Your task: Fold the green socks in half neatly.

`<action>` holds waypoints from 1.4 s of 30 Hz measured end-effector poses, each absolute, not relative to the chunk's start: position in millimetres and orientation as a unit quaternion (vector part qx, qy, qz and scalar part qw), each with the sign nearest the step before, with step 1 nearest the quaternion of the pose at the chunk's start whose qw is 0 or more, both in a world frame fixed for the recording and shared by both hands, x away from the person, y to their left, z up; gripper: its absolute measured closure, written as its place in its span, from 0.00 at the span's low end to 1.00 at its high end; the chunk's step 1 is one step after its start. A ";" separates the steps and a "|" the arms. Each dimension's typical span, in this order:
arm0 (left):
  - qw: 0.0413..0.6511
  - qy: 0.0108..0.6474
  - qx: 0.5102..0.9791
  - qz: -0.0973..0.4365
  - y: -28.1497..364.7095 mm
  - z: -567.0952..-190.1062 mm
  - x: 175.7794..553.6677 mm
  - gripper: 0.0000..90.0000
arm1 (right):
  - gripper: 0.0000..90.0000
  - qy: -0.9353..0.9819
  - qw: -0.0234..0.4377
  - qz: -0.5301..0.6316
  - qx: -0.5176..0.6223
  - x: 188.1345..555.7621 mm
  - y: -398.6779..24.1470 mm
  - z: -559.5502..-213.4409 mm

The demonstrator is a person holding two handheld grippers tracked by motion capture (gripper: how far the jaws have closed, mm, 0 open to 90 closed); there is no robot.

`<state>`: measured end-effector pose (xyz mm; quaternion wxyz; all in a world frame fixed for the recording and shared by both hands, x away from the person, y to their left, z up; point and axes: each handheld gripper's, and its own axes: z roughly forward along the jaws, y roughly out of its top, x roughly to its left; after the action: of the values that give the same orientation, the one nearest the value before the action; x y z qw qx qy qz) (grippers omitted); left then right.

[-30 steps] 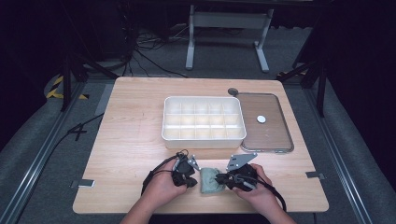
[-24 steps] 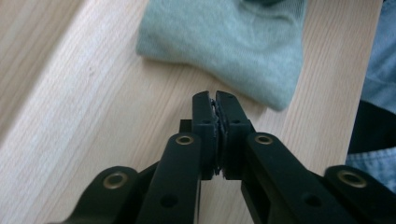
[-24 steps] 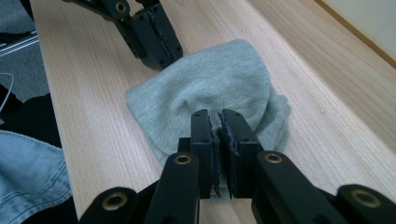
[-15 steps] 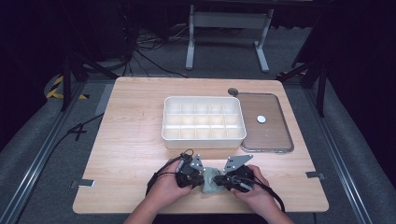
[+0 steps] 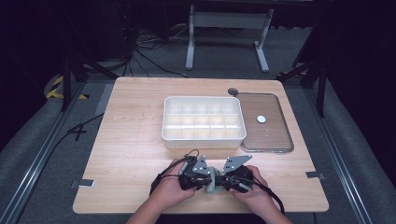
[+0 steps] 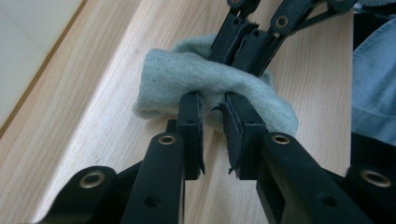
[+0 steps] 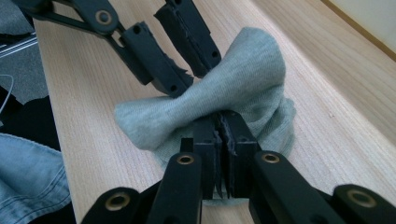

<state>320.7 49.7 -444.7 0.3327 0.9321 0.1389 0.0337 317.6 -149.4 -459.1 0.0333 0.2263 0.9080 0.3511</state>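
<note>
Sitting at the near edge of the table (image 5: 130,140), a small grey-green sock (image 5: 213,181) is bunched up between the two claws, which face each other across it. The right claw (image 7: 220,122) has its jaws pressed together on a pinch of the fabric, squeezing the sock into a bow-tie shape in the right gripper view. The left claw (image 6: 212,103) is the looser one: its jaws have just been opening and now stand a little apart, with their tips right at the sock's edge and a fold of cloth in the gap, but the pads aren't pressing on it (the slit between them is plain in the left gripper view). The sock lies flat on the wood. Farther back, around the middle of the table, there's a white divided box (image 5: 203,122) with its compartments open to the top, and just to its right lies a clear lid (image 5: 267,123), flat on the table.
</note>
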 end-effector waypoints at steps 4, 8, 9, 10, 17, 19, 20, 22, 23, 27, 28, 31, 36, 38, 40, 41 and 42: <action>0.342 0.135 0.929 0.035 48.1 -444.8 320.4 0.82 | 0.95 0.907 0.027 0.354 0.227 319.2 -150.2 -460.3; 0.336 0.137 0.931 0.034 49.6 -444.6 320.5 0.80 | 0.93 0.906 0.022 0.355 0.230 319.6 -151.8 -460.0; 0.336 0.137 0.931 0.033 50.1 -445.0 320.5 0.79 | 0.92 0.907 0.021 0.353 0.227 319.4 -152.2 -458.4; 0.335 0.139 0.931 0.034 50.6 -445.5 320.5 0.79 | 0.91 0.909 0.022 0.350 0.225 319.0 -152.8 -456.6; 0.328 0.144 0.933 0.033 48.9 -450.0 321.8 0.78 | 0.90 0.892 0.044 0.380 0.240 323.5 -180.2 -432.5; 0.327 0.142 0.934 0.031 48.2 -450.4 321.7 0.78 | 0.92 0.888 0.057 0.374 0.261 329.6 -196.9 -428.7; 0.326 0.141 0.934 0.031 48.2 -450.3 321.7 0.78 | 0.93 0.891 0.058 0.363 0.267 332.0 -201.9 -430.1; 0.327 0.142 0.934 0.031 47.6 -450.3 321.8 0.78 | 0.95 0.897 0.051 0.344 0.273 334.0 -206.2 -434.5; 0.328 0.140 0.934 0.032 47.3 -450.4 322.0 0.78 | 0.96 0.900 0.044 0.338 0.271 333.8 -205.7 -437.7; 0.331 0.140 0.932 0.034 45.6 -450.4 321.2 0.77 | 0.97 0.912 0.029 0.328 0.244 328.8 -190.4 -442.8; 0.330 0.141 0.933 0.034 45.5 -450.3 320.8 0.77 | 0.97 0.914 0.027 0.327 0.238 327.3 -186.0 -443.6; 0.331 0.138 0.933 0.037 45.1 -449.1 320.5 0.77 | 0.97 0.919 0.022 0.322 0.225 322.7 -175.3 -445.7; 0.336 0.131 0.932 0.039 42.9 -448.9 319.8 0.74 | 0.98 0.919 0.019 0.324 0.223 320.7 -166.8 -453.5; 0.341 0.130 0.930 0.038 40.9 -448.8 318.9 0.73 | 0.98 0.919 0.016 0.323 0.224 321.2 -166.8 -453.8; 0.342 0.120 0.931 0.039 37.4 -448.5 318.4 0.73 | 0.98 0.918 0.015 0.324 0.227 320.9 -166.6 -454.3; 0.345 0.118 0.930 0.038 35.7 -449.1 317.8 0.72 | 0.98 0.916 0.009 0.329 0.228 320.3 -165.8 -455.2; 0.343 0.117 0.931 0.043 34.8 -448.6 317.0 0.72 | 0.98 0.916 0.007 0.331 0.228 320.2 -165.4 -455.7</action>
<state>317.0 34.8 -448.6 0.3434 0.9309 0.1169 0.0426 320.2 -165.4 -455.7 0.0068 0.2278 0.9156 0.3313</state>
